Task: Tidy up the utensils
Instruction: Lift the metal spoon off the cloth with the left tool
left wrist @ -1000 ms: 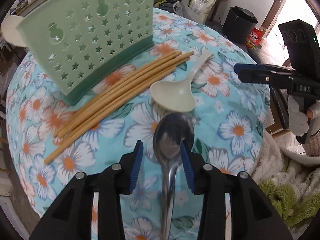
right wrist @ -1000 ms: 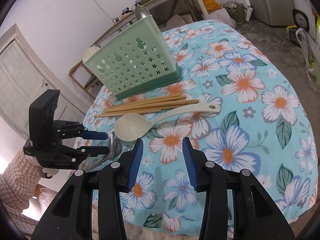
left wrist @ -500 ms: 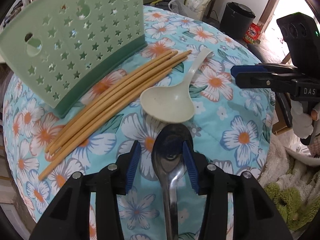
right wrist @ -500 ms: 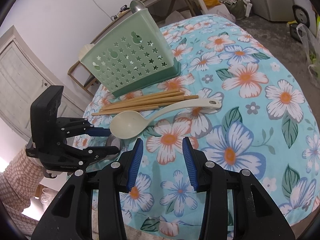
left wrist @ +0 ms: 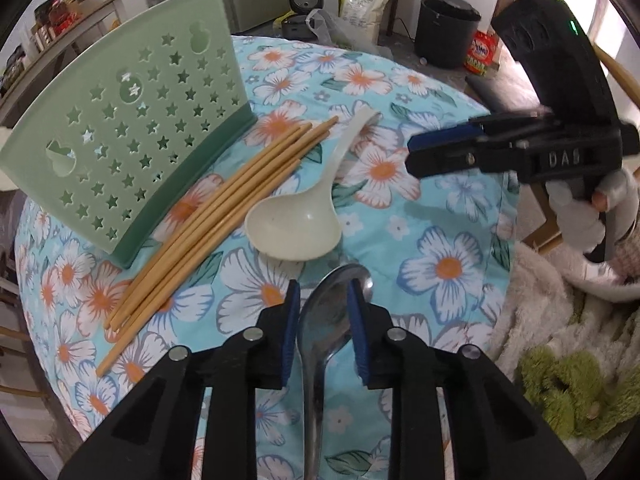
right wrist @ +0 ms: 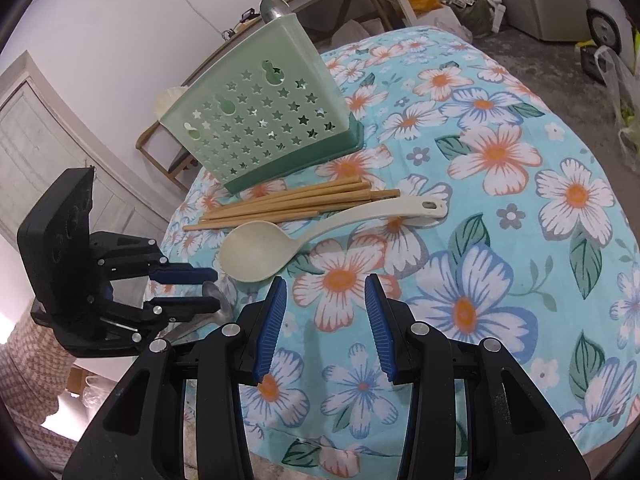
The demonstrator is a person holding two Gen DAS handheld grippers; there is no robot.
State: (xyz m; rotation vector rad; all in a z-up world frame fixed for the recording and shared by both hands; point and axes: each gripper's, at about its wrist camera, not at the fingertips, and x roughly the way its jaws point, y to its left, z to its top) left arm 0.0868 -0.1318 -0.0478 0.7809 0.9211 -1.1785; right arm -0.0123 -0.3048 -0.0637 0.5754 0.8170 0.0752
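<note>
Between closing left claw (left wrist: 323, 330) pads — metal spoon (left wrist: 326, 320), bowl forward.

"DAS" is printed on the right gripper (left wrist: 440, 152) body.

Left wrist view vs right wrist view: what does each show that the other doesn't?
Only the left wrist view: the left gripper closing around the metal spoon bowl, the right gripper from outside, and a black bin.

Only the right wrist view: the right gripper's empty open jaws, a metal spoon standing in the green utensil holder, and a white door.

Both: the holder, bamboo chopsticks, cream ladle, floral tablecloth.
</note>
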